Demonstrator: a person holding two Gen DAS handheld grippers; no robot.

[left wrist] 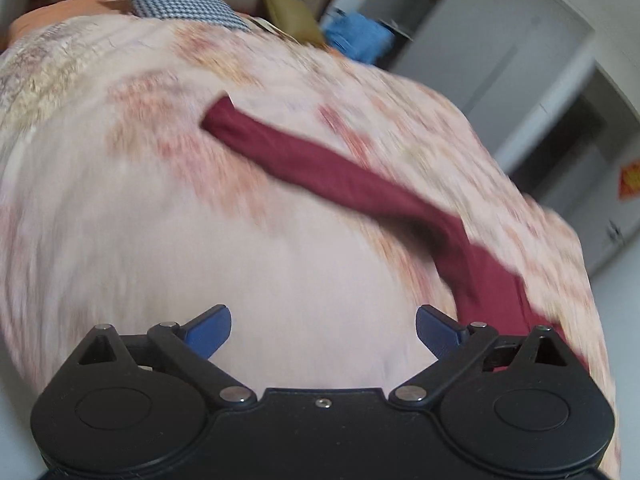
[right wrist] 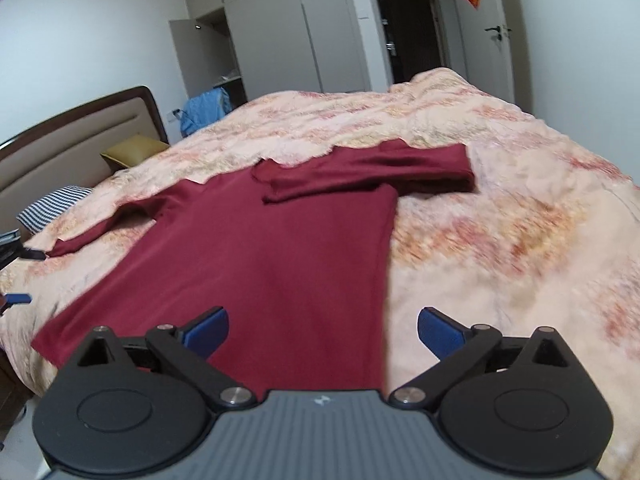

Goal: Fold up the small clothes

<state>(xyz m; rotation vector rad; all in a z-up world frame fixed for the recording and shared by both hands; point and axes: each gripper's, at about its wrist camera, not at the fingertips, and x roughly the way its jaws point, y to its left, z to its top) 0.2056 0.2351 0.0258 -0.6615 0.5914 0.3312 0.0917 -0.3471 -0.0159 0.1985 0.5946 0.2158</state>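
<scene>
A dark red long-sleeved top [right wrist: 272, 248] lies flat on the bed, hem toward the right wrist camera. Its right sleeve [right wrist: 384, 168] is folded across the collar area; its left sleeve [right wrist: 104, 228] stretches out to the left. My right gripper [right wrist: 323, 332] is open and empty above the hem. In the blurred left wrist view, the outstretched sleeve [left wrist: 328, 168] runs diagonally across the bedspread. My left gripper [left wrist: 323, 330] is open and empty, above bare bedspread, with the sleeve to its right. The left gripper's blue fingertip [right wrist: 18, 299] shows at the right view's left edge.
A pink floral bedspread [right wrist: 500, 216] covers the bed. A striped pillow [right wrist: 52, 204], an olive cushion [right wrist: 134, 148] and a padded headboard [right wrist: 60, 152] stand at the far left. Blue cloth [right wrist: 204, 110] hangs by an open wardrobe [right wrist: 212, 52]. A dark doorway [right wrist: 408, 24] lies beyond.
</scene>
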